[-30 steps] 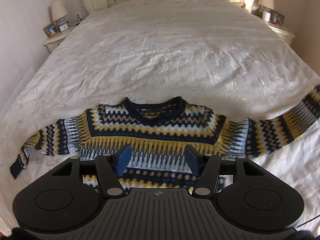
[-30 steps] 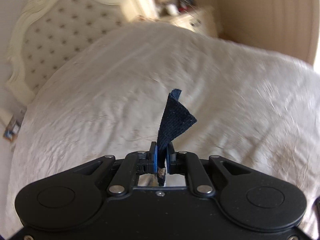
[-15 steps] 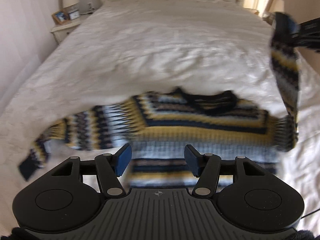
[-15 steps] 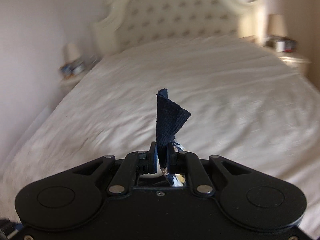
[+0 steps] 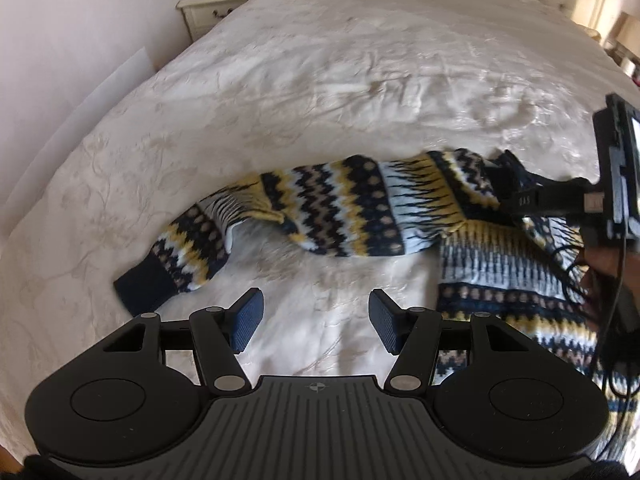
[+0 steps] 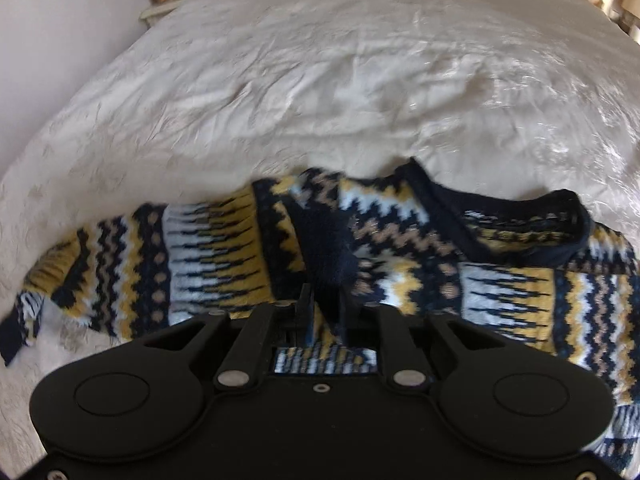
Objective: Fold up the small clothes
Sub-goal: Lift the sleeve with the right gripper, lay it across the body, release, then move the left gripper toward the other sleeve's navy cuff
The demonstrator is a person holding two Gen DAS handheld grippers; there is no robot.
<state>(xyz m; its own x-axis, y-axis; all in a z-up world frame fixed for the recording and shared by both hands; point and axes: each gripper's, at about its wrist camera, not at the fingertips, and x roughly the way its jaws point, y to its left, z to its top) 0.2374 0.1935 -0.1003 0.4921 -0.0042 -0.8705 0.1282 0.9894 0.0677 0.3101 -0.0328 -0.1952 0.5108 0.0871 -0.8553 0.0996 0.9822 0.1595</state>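
Closest in, the left gripper [image 5: 316, 326] hovers over bare bedspread with its fingers spread wide and nothing between them, while the right gripper [image 6: 324, 306] sits low over the sweater [image 6: 400, 248] with its fingers just opening around the dark cuff [image 6: 332, 256] of the sleeve it's laying across the chest. So it looks like one sleeve is basically folded in. The other sleeve [image 5: 320, 216] is still stretched out flat on the bed [image 5: 360, 60] beyond, and the body isn't folded yet.
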